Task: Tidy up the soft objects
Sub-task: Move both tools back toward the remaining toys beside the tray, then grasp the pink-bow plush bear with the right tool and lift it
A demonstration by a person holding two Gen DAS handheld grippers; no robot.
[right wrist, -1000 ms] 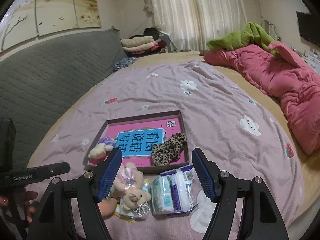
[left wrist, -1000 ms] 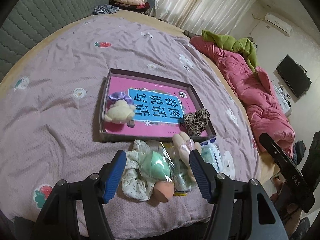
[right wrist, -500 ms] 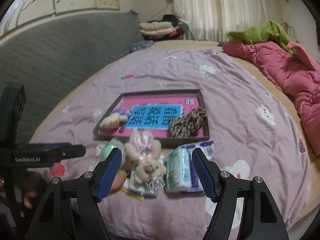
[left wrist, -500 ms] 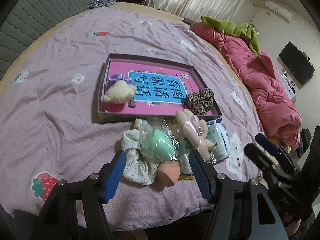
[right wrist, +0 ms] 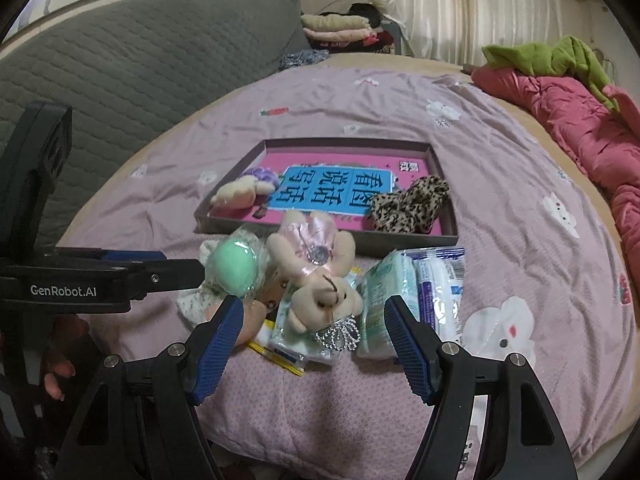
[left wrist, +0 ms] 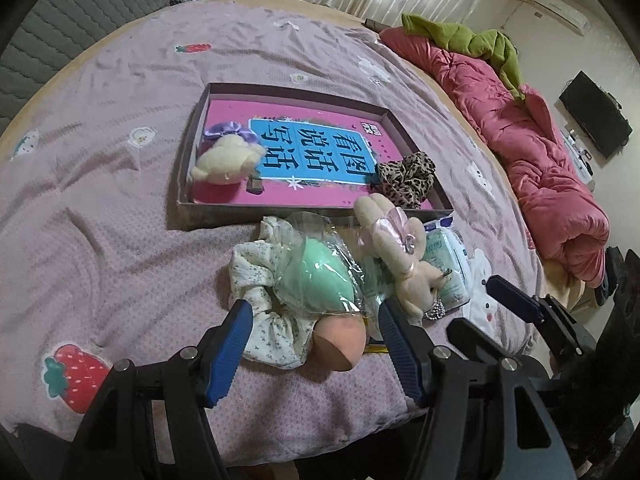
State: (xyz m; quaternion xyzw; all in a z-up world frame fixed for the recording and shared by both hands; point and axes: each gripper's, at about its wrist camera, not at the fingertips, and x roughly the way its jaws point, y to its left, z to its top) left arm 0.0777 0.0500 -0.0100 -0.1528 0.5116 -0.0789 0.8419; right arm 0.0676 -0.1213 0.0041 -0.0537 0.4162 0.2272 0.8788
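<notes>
I'm on the approach, nothing picked yet; left gripper [left wrist: 312, 344] wide and empty over the floral scrunchie [left wrist: 266, 300]; right gripper [right wrist: 310, 334] wide and empty over the plush rabbit [right wrist: 316, 280]; both lie just before the tray [left wrist: 216, 214]; next, lower and close.

On my bed a pink quilt [left wrist: 552, 152] lies bunched, a green garment [left wrist: 476, 40] on it; folded clothes [right wrist: 340, 28] stand beside the curtains [right wrist: 460, 4].
</notes>
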